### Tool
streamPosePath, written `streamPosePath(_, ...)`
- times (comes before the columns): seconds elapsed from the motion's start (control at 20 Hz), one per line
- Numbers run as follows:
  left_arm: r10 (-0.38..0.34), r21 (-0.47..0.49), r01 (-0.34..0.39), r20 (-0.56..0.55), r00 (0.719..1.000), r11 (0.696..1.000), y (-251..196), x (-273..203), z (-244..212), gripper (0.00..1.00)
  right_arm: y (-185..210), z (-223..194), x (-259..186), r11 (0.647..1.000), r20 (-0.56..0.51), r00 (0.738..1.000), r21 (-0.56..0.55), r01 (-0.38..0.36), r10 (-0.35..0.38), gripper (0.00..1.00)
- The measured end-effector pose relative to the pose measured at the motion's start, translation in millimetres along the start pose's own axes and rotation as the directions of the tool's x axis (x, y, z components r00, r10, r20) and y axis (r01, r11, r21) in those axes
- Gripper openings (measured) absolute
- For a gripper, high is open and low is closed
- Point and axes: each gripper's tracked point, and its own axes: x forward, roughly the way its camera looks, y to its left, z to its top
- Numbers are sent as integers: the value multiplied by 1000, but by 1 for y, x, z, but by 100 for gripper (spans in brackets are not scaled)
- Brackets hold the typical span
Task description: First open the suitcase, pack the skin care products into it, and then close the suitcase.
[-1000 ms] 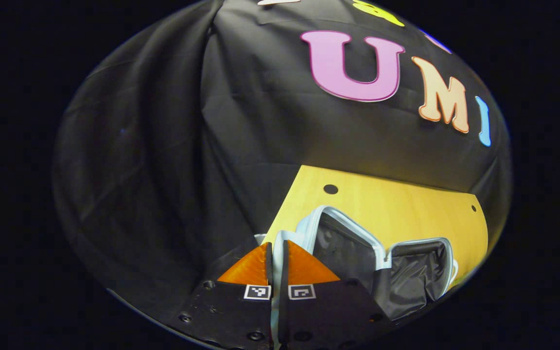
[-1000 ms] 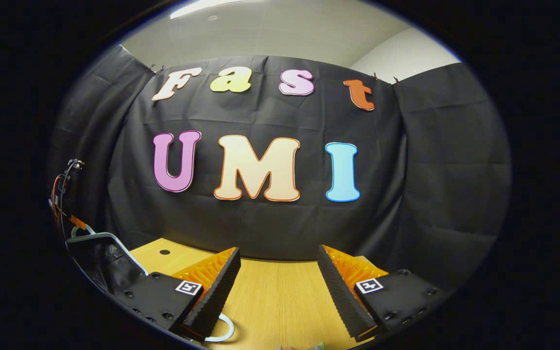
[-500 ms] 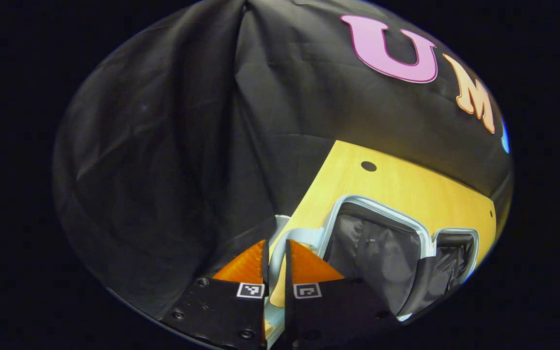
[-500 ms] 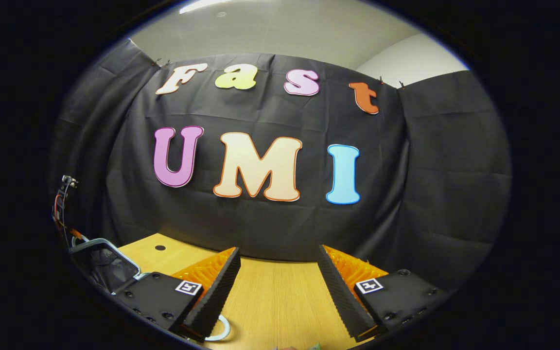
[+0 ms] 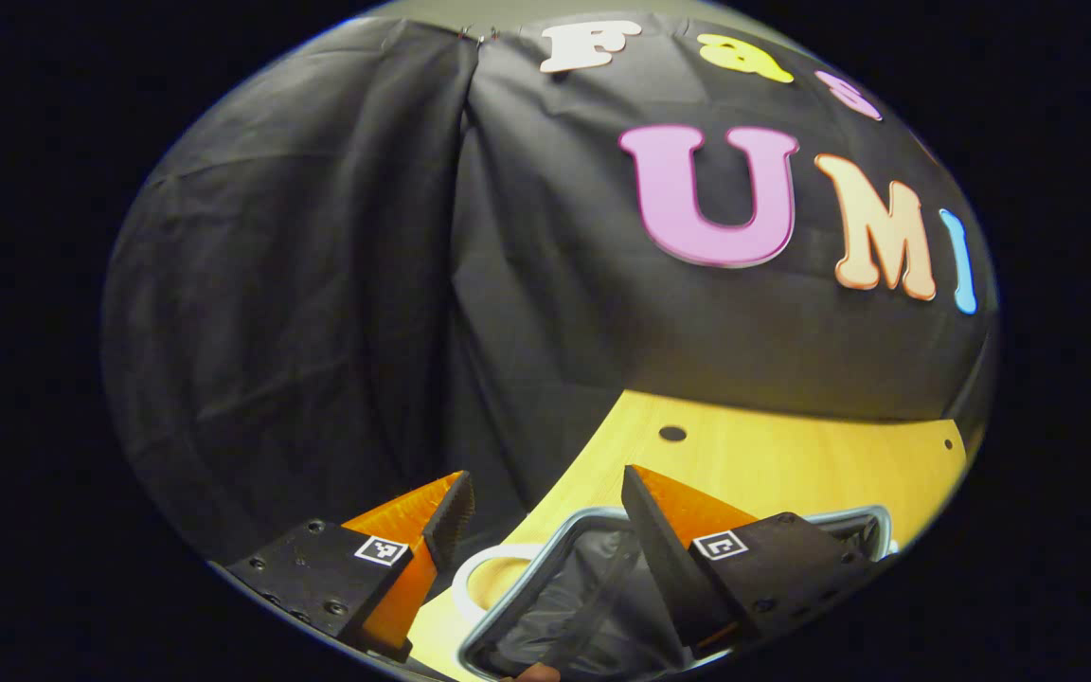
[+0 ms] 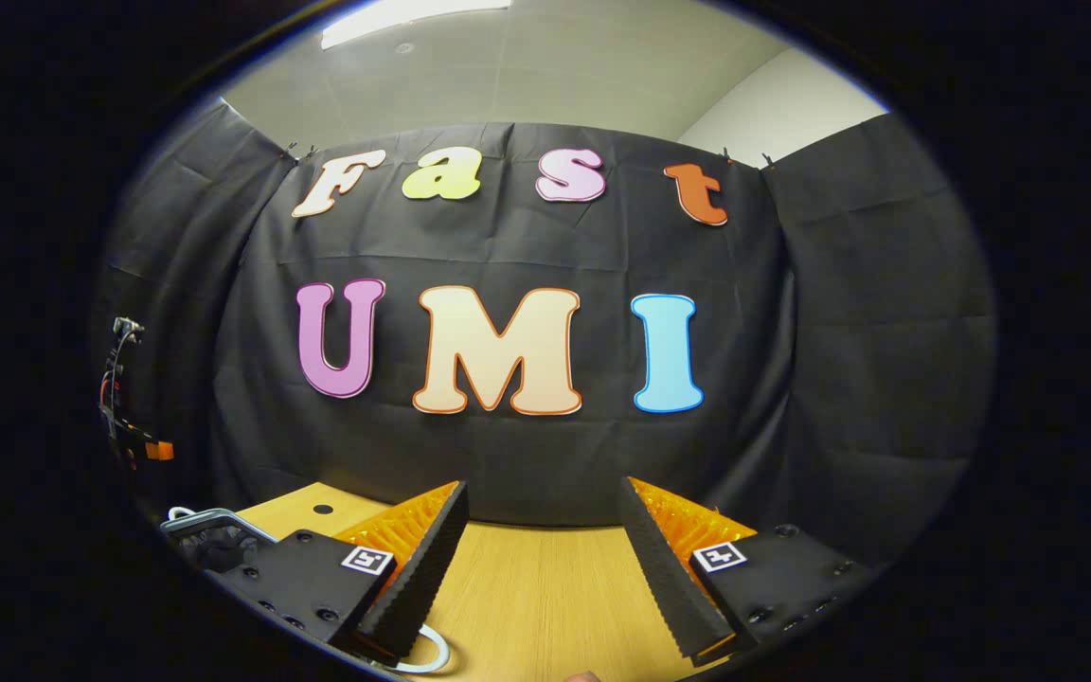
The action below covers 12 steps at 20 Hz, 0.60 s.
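Lying open at the desk's (image 5: pixel 792 464) left front corner, the suitcase (image 5: pixel 545 606) shows only dark lining, so packing and closing remain. Left gripper (image 5: pixel 545 516) and right gripper (image 6: pixel 541 545) hold their fingers apart, empty.

Recording booth, black cloth wall (image 6: pixel 839 332), wooden table (image 6: pixel 536 587), office-style ceiling (image 6: pixel 555 76) above
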Motion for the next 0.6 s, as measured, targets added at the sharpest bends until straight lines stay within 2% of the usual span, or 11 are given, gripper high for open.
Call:
streamPosePath(0.05,8,0,-8,50,999,1000,-9,-11,16,98,-6,3,-3,1000,6,1000,8,-2,2,98)
streamPosePath(0.15,-20,7,19,109,994,1000,-34,-38,35,93,-21,6,-8,1000,12,1000,20,-7,6,98)
streamPosePath(0.2,-48,9,47,121,992,999,-46,-53,41,97,-29,6,-11,1000,10,1000,22,-10,10,98)
streamPosePath(0.3,-105,4,105,145,984,994,-74,-74,43,97,-47,9,-18,1000,15,1000,19,-13,13,98)
streamPosePath(0.35,-138,16,137,156,978,990,-99,-84,43,93,-58,13,-22,1000,23,1000,20,-11,10,98)
streamPosePath(0.4,-159,28,156,163,974,987,-120,-92,43,93,-67,16,-26,1000,31,999,25,-9,8,98)
streamPosePath(0.45,-180,36,176,161,970,984,-136,-99,44,97,-75,17,-31,999,35,999,32,-12,11,98)
streamPosePath(0.5,-205,40,201,163,965,979,-155,-111,43,93,-82,19,-35,999,39,999,38,-18,17,98)
streamPosePath(0.55,-230,39,227,159,960,973,-171,-118,41,98,-90,20,-41,999,44,999,40,-20,18,98)
streamPosePath(0.6,-252,36,250,153,955,968,-185,-126,37,93,-98,20,-45,999,47,999,39,-19,17,98)
